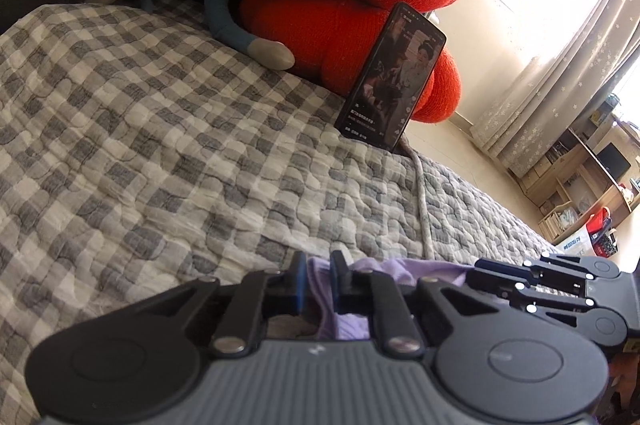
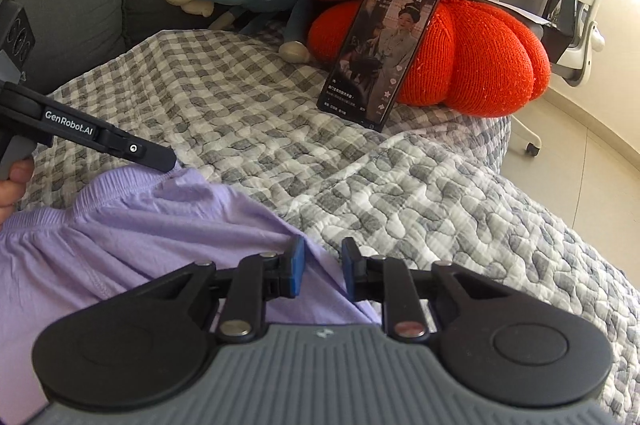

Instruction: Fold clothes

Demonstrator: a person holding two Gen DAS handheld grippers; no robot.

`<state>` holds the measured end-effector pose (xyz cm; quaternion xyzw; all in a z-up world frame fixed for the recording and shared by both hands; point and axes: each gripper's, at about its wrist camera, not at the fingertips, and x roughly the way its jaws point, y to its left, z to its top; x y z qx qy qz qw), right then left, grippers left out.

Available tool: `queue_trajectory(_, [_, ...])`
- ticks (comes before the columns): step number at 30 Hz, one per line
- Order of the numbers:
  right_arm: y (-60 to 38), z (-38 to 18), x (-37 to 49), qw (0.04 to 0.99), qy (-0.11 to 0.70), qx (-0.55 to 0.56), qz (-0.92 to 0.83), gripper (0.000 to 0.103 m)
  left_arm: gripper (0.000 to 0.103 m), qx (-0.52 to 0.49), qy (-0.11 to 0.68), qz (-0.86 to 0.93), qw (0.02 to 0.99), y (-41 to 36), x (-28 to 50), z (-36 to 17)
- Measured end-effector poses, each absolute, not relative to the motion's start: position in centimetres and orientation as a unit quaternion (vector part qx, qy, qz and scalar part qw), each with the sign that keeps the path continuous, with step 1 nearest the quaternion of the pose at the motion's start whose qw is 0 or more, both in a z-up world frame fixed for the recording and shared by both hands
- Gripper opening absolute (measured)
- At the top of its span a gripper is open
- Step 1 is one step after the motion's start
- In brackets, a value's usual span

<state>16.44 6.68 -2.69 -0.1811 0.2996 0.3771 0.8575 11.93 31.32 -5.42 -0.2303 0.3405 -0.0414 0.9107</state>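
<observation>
**Lilac garment pinched at the waistband, second gripper over its edge**

Your left gripper [image 1: 319, 279] was closed narrowly on a fold of the lilac garment [image 2: 132, 237], the cloth pinched between its blue pads [image 1: 300, 281]. From the right wrist camera, that same gripper reached in from the left, its tip touching the gathered elastic waistband, with the garment spread on the grey checked quilt [image 2: 248, 113] below it. Your right gripper [image 2: 323, 267] stood partly open, its pads astride the garment's right edge; whether they gripped the cloth could not be told.

The left gripper's arm read "GenRobot.AI". A phone [image 2: 378, 51] leaned against the red knitted cushion [image 2: 472, 65], its screen text too small to read.

Only the left wrist view showed the curtain [image 1: 560, 65] and wooden shelves [image 1: 576, 177]; only the right showed a white office chair [image 2: 588, 5] and your thumb [image 2: 14, 181].
</observation>
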Motion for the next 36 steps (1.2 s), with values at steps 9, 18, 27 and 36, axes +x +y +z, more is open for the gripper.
queue_trajectory(9, [6.4,-2.6,15.9,0.865,0.284,-0.193,0.365,0.001,0.002,-0.235,0.33,-0.042,0.913,31.8,11.7,-5.7])
queue_trajectory(18, [6.4,-2.9,15.6,0.864,0.294,-0.192,0.36,0.001,0.039,-0.273,0.331,-0.082,0.9,32.1,11.7,-6.3])
queue_trajectory(27, [6.2,-2.9,15.4,0.877,0.278,-0.183,0.347,0.0,0.004,-0.201,0.302,-0.039,0.931,30.2,11.0,-5.0])
queue_trajectory(36, [9.2,-2.0,16.9,0.885,0.245,-0.211,0.336,0.0,0.004,-0.192,0.261,0.023,0.946,31.9,10.8,-4.7])
